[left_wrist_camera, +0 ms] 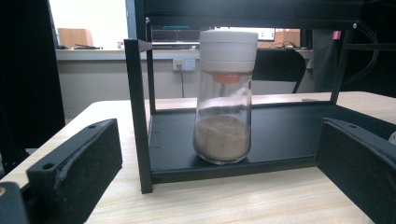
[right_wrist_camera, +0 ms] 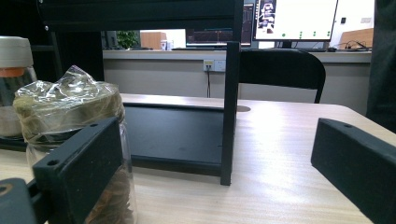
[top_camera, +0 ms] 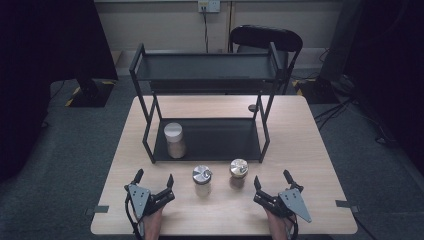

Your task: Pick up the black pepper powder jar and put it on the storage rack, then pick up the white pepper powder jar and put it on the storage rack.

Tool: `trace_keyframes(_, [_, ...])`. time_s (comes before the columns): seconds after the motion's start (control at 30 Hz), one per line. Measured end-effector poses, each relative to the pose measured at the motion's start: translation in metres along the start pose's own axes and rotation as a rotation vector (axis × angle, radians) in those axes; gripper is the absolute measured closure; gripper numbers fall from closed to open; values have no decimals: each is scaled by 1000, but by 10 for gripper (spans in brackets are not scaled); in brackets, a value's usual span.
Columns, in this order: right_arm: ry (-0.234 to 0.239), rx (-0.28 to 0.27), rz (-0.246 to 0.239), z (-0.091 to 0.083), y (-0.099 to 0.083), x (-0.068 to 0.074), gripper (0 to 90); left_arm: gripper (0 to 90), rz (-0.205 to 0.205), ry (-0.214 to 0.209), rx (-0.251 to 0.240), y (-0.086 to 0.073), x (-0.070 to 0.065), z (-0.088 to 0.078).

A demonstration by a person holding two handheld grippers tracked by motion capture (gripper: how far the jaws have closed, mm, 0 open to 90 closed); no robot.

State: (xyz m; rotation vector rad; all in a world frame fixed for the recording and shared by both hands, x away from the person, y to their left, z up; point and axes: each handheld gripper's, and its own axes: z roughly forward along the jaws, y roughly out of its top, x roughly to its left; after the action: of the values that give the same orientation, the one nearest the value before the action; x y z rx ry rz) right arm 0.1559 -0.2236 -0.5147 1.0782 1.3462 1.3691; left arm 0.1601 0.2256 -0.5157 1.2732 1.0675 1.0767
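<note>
A black two-tier rack (top_camera: 210, 75) stands at the table's middle and back. On its lower shelf (left_wrist_camera: 280, 135), at the left, is a glass jar with a white lid (top_camera: 175, 140) (left_wrist_camera: 223, 93), partly filled with brown powder. Two jars stand on the table in front of the rack: a silver-lidded one (top_camera: 202, 180) and one with a plastic-wrapped top (top_camera: 238, 172) (right_wrist_camera: 70, 107). My left gripper (top_camera: 154, 181) is open at the front left, facing the white-lidded jar. At the front right my right gripper (top_camera: 272, 179) is open, with the wrapped jar just beyond its left finger (right_wrist_camera: 79, 168).
The wooden table (top_camera: 310, 150) has bare room on both sides of the rack. A rack post (right_wrist_camera: 231, 112) rises ahead of the right gripper. A black chair (top_camera: 265, 37) stands behind the table. Dark stands and cables lie on the floor at both sides.
</note>
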Motion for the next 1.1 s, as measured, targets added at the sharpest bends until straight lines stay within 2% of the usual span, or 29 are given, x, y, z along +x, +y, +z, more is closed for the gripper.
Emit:
trace_keyframes(0.57, [8,10,0,1,2,-1,10,1,0,8,4,1,-1,0])
trace_keyframes(0.8, [37,20,40,2,7,-9,9,1,-1,11,-4,-1,-2,0])
trace_keyframes(1.1, [53,1,14,-1,15,-4,4,1,-1,12,-4,-1,-2,0])
